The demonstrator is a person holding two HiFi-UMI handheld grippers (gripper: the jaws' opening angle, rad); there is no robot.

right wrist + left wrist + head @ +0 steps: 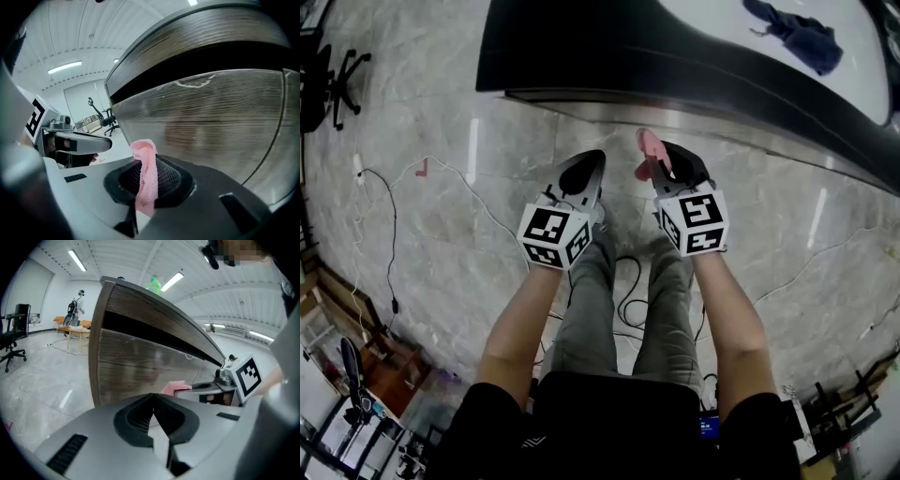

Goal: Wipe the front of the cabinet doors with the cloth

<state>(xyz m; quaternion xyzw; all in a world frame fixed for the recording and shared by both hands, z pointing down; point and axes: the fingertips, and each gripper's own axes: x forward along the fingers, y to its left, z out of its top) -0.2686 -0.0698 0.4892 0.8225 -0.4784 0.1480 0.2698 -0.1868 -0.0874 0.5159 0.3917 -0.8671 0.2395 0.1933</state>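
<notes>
Right gripper (667, 159): we see its jaws clamped on a pink cloth (649, 154), held at the person's right and pointed at the cabinet (609, 56).
Cloth: in the right gripper view it (146, 178) is a narrow strip pinched between the pads, its top end standing up above the jaws of the right gripper (145, 185) and its lower end hanging below them.
Cloth to cabinet: near the lower front; we cannot tell if it touches.
Left gripper (584, 176): beside the right one; in its own view its (153, 416) jaws are pressed together with nothing between them.
Cabinet: wood-grain doors (220, 112) under a dark band, pale top.
Cabinet contents: doors look shut, so the inside is hidden from us.
On top: a crumpled piece of blue fabric (797, 33), well apart from both grippers.
Floor (441, 216): grey marble, thin cables (389, 202) trailing across it.
</notes>
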